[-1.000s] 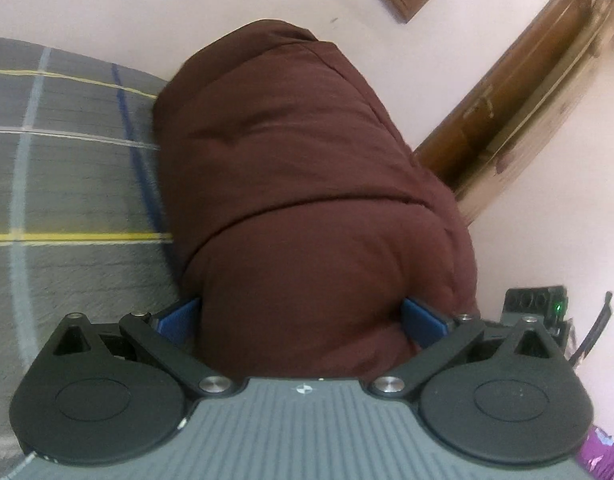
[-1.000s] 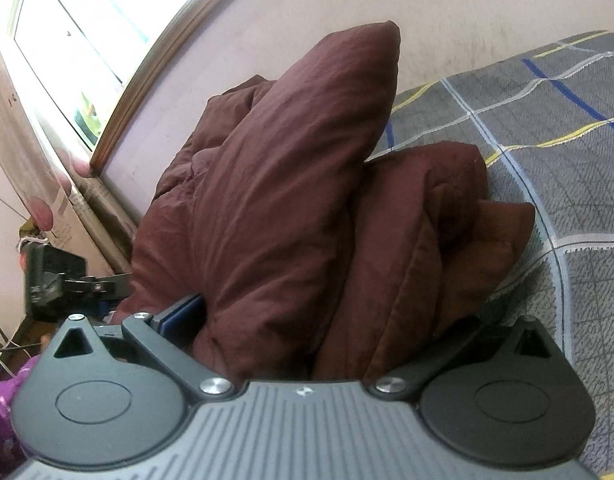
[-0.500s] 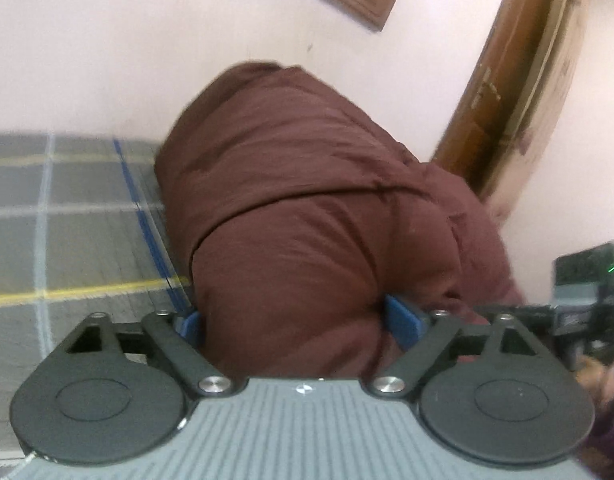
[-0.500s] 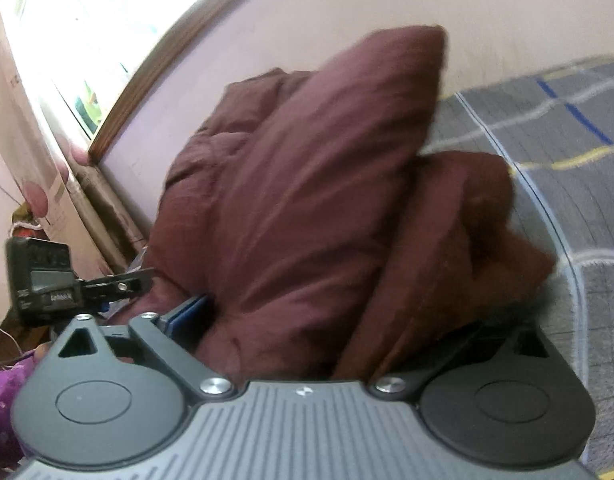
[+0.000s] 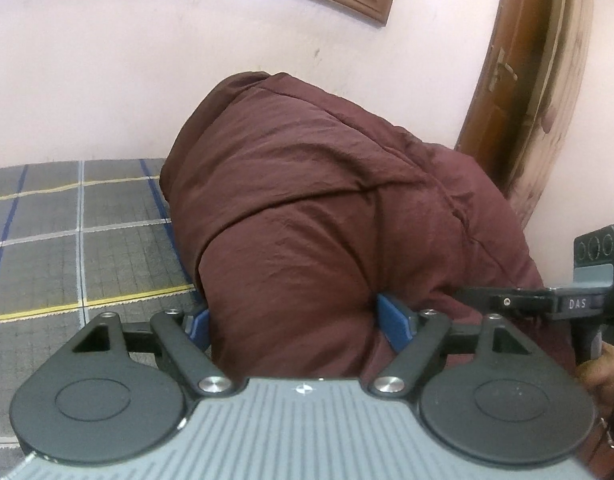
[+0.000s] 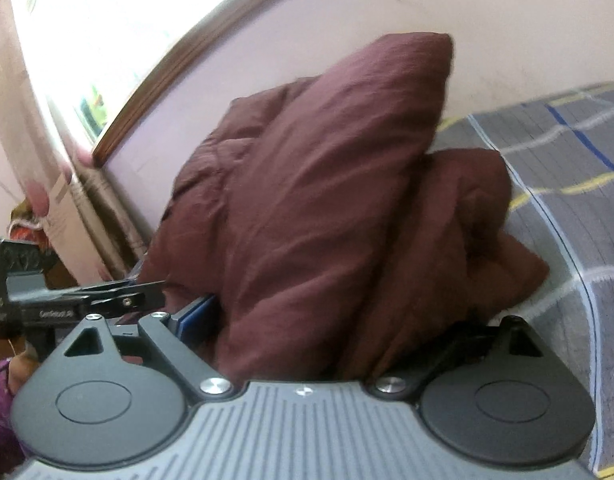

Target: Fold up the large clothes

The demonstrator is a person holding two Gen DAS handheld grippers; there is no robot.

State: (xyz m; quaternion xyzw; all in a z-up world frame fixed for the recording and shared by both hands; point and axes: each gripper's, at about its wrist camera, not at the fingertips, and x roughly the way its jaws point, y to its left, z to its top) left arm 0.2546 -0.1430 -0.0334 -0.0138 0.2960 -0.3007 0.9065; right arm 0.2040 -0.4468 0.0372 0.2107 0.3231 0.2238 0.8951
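The left hand-held gripper (image 5: 295,320) is closing on the bulky maroon jacket (image 5: 327,220). The right hand-held gripper (image 6: 327,320) clamps wide around it on the bed (image 6: 579,200).

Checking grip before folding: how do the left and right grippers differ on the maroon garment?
Left gripper shows both blue pads; right gripper shows one, cloth covering the other finger. Left gripper's jaws are closing on the maroon garment; right gripper's grip is unclear. Both have garment between their jaws.
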